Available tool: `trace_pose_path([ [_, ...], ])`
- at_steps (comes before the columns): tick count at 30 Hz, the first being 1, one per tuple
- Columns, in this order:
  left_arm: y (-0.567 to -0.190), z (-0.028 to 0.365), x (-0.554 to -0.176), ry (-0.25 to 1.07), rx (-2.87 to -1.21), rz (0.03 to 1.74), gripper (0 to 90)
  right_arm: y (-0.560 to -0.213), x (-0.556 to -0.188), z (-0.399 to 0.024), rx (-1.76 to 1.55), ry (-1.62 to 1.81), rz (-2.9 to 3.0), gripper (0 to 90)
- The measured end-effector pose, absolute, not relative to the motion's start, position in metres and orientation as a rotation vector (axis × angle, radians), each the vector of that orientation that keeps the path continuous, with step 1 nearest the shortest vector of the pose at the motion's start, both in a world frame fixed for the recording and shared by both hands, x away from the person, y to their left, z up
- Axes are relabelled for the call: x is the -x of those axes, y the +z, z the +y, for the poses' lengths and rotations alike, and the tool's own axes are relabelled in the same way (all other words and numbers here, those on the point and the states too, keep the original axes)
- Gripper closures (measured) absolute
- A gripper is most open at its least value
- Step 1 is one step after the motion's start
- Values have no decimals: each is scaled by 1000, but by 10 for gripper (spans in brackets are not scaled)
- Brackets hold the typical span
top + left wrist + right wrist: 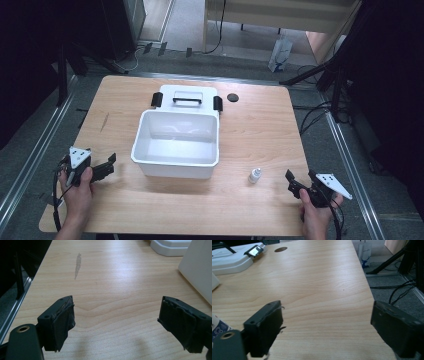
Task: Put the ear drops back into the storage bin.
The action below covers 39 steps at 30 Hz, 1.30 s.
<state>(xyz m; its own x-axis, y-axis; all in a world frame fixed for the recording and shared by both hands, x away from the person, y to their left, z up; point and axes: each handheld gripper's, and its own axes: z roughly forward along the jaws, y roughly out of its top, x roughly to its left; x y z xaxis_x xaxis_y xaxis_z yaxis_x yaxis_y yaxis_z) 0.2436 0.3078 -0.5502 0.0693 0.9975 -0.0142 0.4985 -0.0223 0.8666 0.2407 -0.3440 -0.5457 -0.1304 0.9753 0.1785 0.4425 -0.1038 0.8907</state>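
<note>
A white plastic bin [176, 145] stands open in the middle of the wooden table [260, 130], its wall at the right edge of the left gripper view [197, 270]. Its white lid [187, 99], with a black handle and two black latches, lies flat just behind it [232, 258]. A small white dropper bottle [255, 175] stands to the bin's right, its label at the left edge of the right gripper view [217, 327]. My left gripper [109, 167] is open near the table's left edge [116, 320]. My right gripper [300, 181] is open near the front right corner [325, 327]. Both are empty.
A small black round disc [232, 97] lies on the table behind the bin, to the lid's right [280, 249]. A pale streak marks the wood at the left [78, 263]. Black stands and cables surround the table on the floor.
</note>
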Motion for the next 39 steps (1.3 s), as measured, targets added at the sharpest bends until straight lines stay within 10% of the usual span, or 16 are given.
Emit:
trace_pose_path([
  [39, -551, 308, -247, 831, -1638, 1523, 143, -476, -269, -265, -1083, 624, 2462, 341],
])
